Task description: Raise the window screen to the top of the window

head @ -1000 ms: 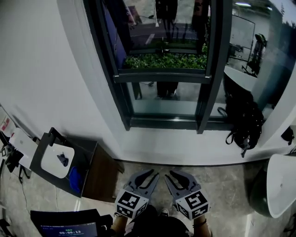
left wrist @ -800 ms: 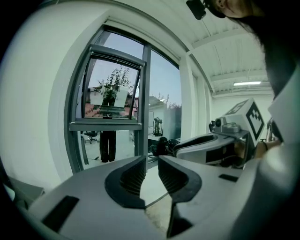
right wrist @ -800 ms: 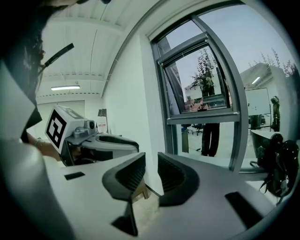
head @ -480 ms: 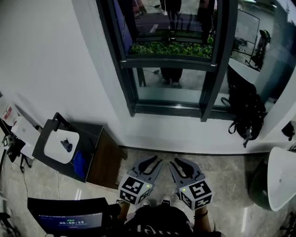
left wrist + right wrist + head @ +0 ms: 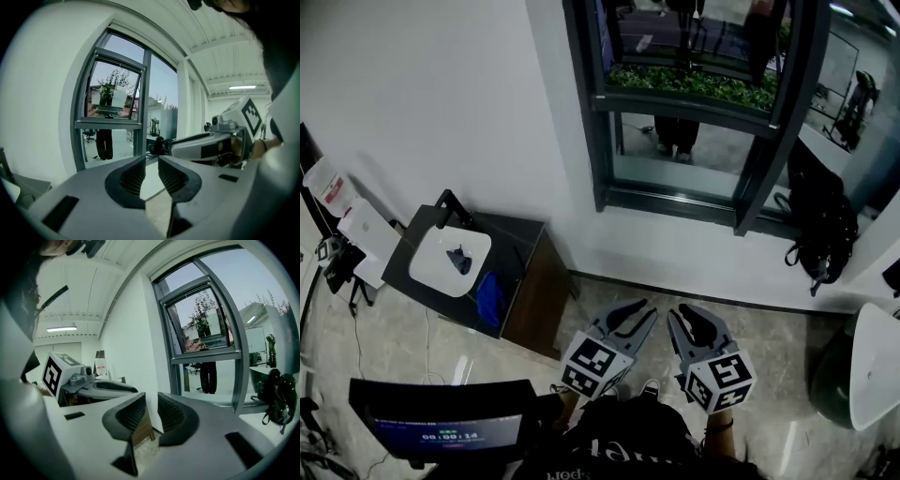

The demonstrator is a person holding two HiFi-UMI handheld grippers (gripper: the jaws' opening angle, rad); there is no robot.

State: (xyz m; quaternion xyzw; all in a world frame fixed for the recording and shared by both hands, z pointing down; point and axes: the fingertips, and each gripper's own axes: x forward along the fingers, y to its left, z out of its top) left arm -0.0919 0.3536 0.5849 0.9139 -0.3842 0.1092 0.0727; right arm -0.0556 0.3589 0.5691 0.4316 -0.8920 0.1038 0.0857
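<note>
The dark-framed window (image 5: 586,103) is set in the white wall ahead, and a horizontal dark bar (image 5: 694,105) crosses it. I cannot pick out the screen itself. Both grippers are held low in front of the person, well short of the window and pointing toward it. In my left gripper (image 5: 643,310) the jaws stand a narrow gap apart and hold nothing. My right gripper (image 5: 686,317) is beside it, its jaws also slightly parted and empty. The window shows past the jaws in the left gripper view (image 5: 112,117) and in the right gripper view (image 5: 206,333).
A black cabinet (image 5: 511,234) with a white tray (image 5: 450,261) and a blue item (image 5: 492,292) stands against the wall on the left. A black backpack (image 5: 823,230) hangs at the right of the window. A white rounded object (image 5: 874,375) is at far right. A monitor (image 5: 441,433) sits at bottom left.
The head view has swung: window, cabinet and backpack have shifted right and up in the picture. Both grippers keep their side-by-side pose and narrow jaw gap.
</note>
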